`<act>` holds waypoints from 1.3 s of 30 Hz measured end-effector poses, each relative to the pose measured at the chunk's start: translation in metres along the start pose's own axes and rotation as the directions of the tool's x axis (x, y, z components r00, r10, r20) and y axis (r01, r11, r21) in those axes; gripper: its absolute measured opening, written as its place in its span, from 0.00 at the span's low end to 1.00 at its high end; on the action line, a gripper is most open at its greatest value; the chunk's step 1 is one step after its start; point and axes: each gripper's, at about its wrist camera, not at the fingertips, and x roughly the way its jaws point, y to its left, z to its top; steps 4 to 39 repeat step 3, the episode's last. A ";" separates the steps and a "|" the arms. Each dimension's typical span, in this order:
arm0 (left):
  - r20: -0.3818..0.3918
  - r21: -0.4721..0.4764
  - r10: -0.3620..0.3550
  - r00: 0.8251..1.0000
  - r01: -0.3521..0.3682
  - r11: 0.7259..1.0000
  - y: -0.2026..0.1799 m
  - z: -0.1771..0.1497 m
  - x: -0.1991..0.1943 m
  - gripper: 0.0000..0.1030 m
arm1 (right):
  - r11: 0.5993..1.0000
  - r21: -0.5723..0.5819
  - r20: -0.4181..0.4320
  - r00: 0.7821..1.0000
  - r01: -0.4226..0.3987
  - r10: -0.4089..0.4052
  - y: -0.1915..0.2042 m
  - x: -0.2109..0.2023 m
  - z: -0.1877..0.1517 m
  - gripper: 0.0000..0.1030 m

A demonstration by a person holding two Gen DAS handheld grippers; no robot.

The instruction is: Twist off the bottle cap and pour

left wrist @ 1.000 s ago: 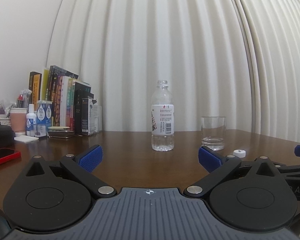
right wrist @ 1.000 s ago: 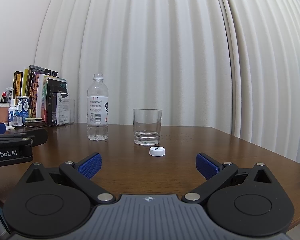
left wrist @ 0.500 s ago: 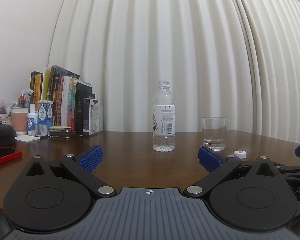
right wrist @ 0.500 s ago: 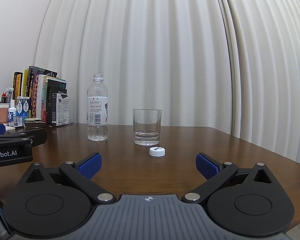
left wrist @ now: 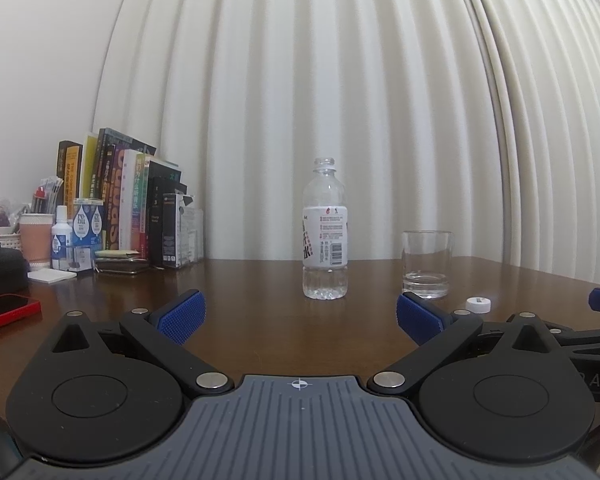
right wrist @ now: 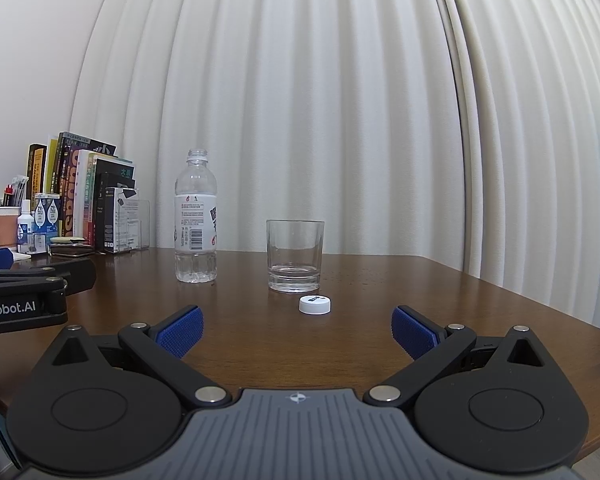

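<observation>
The uncapped bottle (left wrist: 325, 232) stands upright dead ahead of the left tool (left wrist: 298, 314), which is spread and empty. The right tool (right wrist: 297, 330) is likewise spread and empty, with the bottle off to its left and the cap (right wrist: 315, 305) on the bench (right wrist: 380, 320) just ahead.

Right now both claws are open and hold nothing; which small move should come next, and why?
Probably nothing further on the task: ease both claws back. The water bottle stands upright with its neck bare, the white cap lies on the table in front of the glass, and a thin layer of water seems to sit in the glass. The left claw and right claw are open and apart from all three.
</observation>
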 end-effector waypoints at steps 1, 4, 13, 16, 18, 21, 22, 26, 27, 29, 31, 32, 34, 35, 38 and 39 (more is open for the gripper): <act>0.001 0.000 0.001 1.000 -0.001 1.000 0.000 0.000 0.000 1.00 | 1.000 -0.001 0.000 1.000 0.000 0.000 0.000 0.000 0.000 1.00; 0.003 0.000 0.003 1.000 -0.003 1.000 0.000 -0.001 -0.001 1.00 | 1.000 -0.002 0.000 1.000 0.000 0.000 0.001 0.001 0.000 1.00; 0.003 0.000 0.003 1.000 -0.003 1.000 0.000 -0.001 -0.001 1.00 | 1.000 -0.002 0.000 1.000 0.000 0.000 0.001 0.001 0.000 1.00; 0.003 0.000 0.003 1.000 -0.003 1.000 0.000 -0.001 -0.001 1.00 | 1.000 -0.002 0.000 1.000 0.000 0.000 0.001 0.001 0.000 1.00; 0.003 0.000 0.003 1.000 -0.003 1.000 0.000 -0.001 -0.001 1.00 | 1.000 -0.002 0.000 1.000 0.000 0.000 0.001 0.001 0.000 1.00; 0.003 0.000 0.003 1.000 -0.003 1.000 0.000 -0.001 -0.001 1.00 | 1.000 -0.002 0.000 1.000 0.000 0.000 0.001 0.001 0.000 1.00; 0.003 0.000 0.003 1.000 -0.003 1.000 0.000 -0.001 -0.001 1.00 | 1.000 -0.002 0.000 1.000 0.000 0.000 0.001 0.001 0.000 1.00; 0.003 0.000 0.003 1.000 -0.003 1.000 0.000 -0.001 -0.001 1.00 | 1.000 -0.002 0.000 1.000 0.000 0.000 0.001 0.001 0.000 1.00; 0.003 0.000 0.003 1.000 -0.003 1.000 0.000 -0.001 -0.001 1.00 | 1.000 -0.002 0.000 1.000 0.000 0.000 0.001 0.001 0.000 1.00; 0.003 0.000 0.003 1.000 -0.003 1.000 0.000 -0.001 -0.001 1.00 | 1.000 -0.002 0.000 1.000 0.000 0.000 0.001 0.001 0.000 1.00; 0.003 0.000 0.003 1.000 -0.003 1.000 0.000 -0.001 -0.001 1.00 | 1.000 -0.002 0.000 1.000 0.000 0.000 0.001 0.001 0.000 1.00; 0.003 0.000 0.003 1.000 -0.003 1.000 0.000 -0.001 -0.001 1.00 | 1.000 -0.002 0.000 1.000 0.000 0.000 0.001 0.001 0.000 1.00; 0.003 0.000 0.003 1.000 -0.003 1.000 0.000 -0.001 -0.001 1.00 | 1.000 -0.002 0.000 1.000 0.000 0.000 0.001 0.001 0.000 1.00; 0.003 0.000 0.003 1.000 -0.003 1.000 0.000 -0.001 -0.001 1.00 | 1.000 -0.002 0.000 1.000 0.000 0.000 0.001 0.001 0.000 1.00; 0.003 0.000 0.003 1.000 -0.003 1.000 0.000 -0.001 -0.001 1.00 | 1.000 -0.002 0.000 1.000 0.000 0.000 0.001 0.001 0.000 1.00; 0.003 0.000 0.003 1.000 -0.003 1.000 0.000 -0.001 -0.001 1.00 | 1.000 -0.002 0.000 1.000 0.000 0.000 0.001 0.001 0.000 1.00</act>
